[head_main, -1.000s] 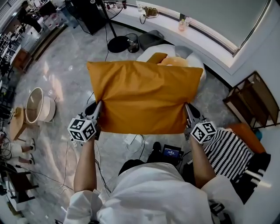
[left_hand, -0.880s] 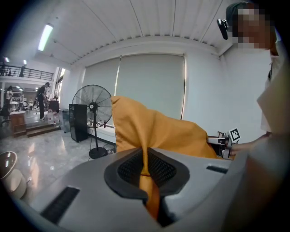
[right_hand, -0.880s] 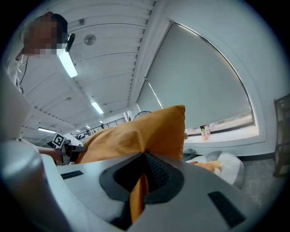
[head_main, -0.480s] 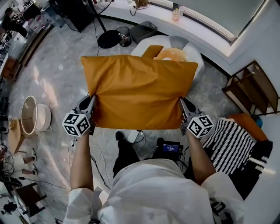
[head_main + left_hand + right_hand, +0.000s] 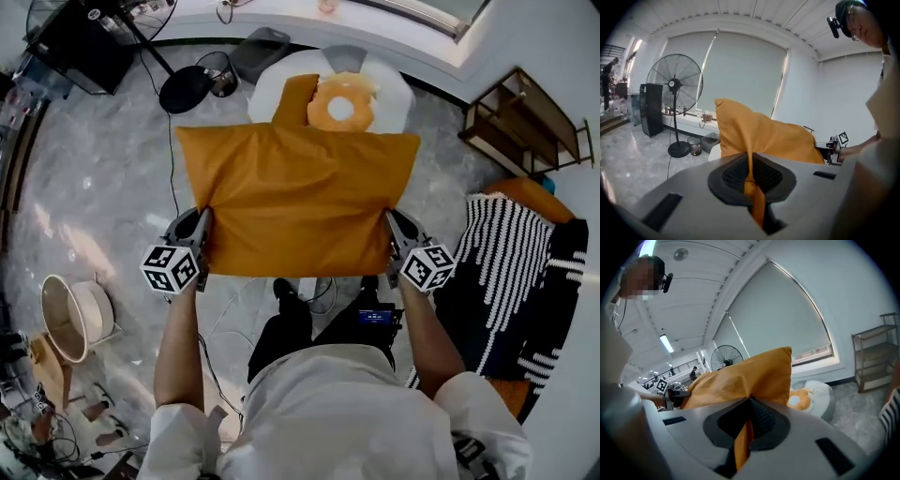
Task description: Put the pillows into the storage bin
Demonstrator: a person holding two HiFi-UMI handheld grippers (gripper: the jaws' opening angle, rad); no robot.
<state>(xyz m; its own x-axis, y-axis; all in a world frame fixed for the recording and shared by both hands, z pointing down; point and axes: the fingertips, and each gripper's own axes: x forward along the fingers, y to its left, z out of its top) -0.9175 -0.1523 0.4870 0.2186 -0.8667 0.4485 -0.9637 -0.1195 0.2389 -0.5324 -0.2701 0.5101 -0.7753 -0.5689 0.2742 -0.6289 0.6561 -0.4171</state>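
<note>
Left gripper (image 5: 201, 225), right gripper (image 5: 392, 225): each clamped on a lower corner of the orange pillow (image 5: 298, 202), which is stretched flat just before the white storage bin (image 5: 267, 86). Since a second ago, the pillow has shifted to sit centred on the bin; grips unchanged.

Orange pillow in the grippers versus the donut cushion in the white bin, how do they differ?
The orange pillow is a plain rectangle; the donut cushion is a ring with a pale centre. The pillow hangs in the air, its edges clamped by the left gripper and right gripper; the donut cushion lies in the white bin. Both are orange.
</note>
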